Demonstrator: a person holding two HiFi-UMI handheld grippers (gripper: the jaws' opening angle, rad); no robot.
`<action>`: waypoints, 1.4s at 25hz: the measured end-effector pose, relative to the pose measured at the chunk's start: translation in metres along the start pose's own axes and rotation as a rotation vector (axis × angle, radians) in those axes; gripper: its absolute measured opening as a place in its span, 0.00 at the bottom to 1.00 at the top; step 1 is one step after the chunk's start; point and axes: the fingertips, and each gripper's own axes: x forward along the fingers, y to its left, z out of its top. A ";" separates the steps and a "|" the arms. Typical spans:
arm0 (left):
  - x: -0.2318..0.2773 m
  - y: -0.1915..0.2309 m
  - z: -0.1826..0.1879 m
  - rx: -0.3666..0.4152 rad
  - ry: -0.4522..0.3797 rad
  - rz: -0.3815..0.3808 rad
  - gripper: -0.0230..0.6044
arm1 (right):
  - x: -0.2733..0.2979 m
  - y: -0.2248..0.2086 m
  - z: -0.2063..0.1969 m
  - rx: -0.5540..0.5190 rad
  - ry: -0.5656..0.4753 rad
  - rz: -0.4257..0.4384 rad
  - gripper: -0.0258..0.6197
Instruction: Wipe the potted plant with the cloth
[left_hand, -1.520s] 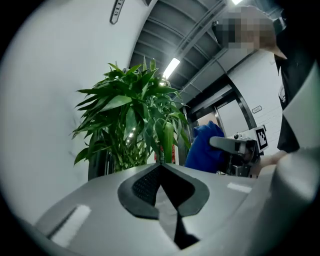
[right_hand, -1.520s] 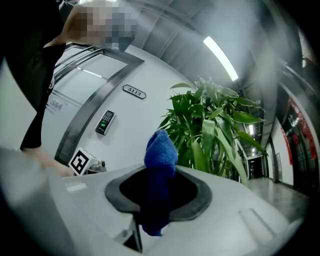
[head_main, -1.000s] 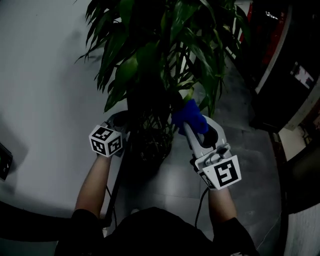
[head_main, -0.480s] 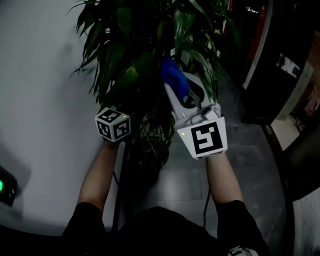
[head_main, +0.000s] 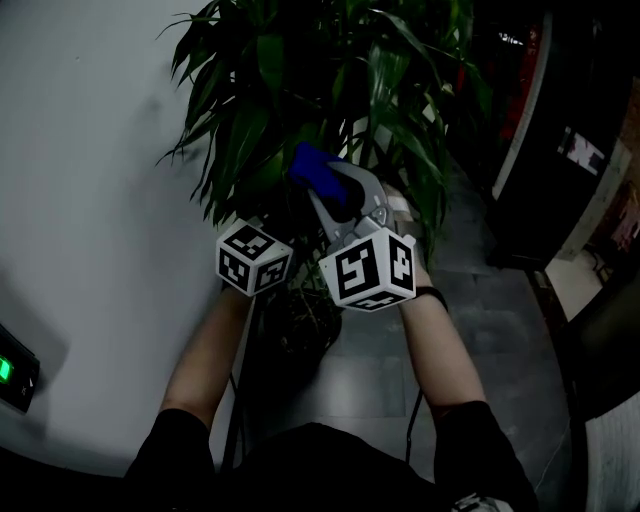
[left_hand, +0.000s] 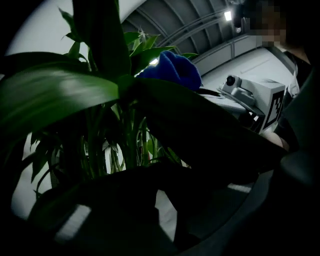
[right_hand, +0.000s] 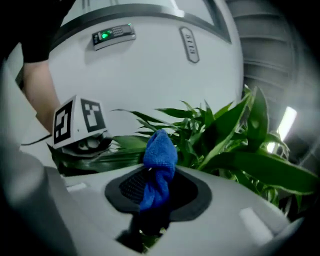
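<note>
Two grippers were close together inside the plant (head_main: 300, 70). The right gripper (right_hand: 152, 200) pinched the cloth (right_hand: 160, 150), and the left gripper (left_hand: 165, 175) seemed closed on a long leaf (left_hand: 210, 130). The cloth was just above that leaf, which ran crosswise before the left jaws.

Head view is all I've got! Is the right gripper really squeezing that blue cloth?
Observer: Yes. In its own view, the right gripper has its jaws shut on the cloth, and a bunch of it pokes out in front.
Operator: What's the left gripper doing? Its cube hides the jaws from me.
Observer: In its own dim view, the left gripper looks closed on a leaf. The cloth is right at that leaf's upper edge.
</note>
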 end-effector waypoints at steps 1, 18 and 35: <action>-0.001 0.000 0.001 0.017 0.003 0.007 0.05 | 0.002 0.005 0.001 -0.058 0.011 0.017 0.21; -0.017 0.001 -0.013 -0.058 -0.029 0.075 0.05 | -0.015 0.075 -0.007 -0.172 -0.001 0.167 0.21; -0.025 -0.017 -0.045 -0.069 -0.006 0.040 0.05 | -0.038 0.108 -0.019 0.049 -0.040 0.272 0.21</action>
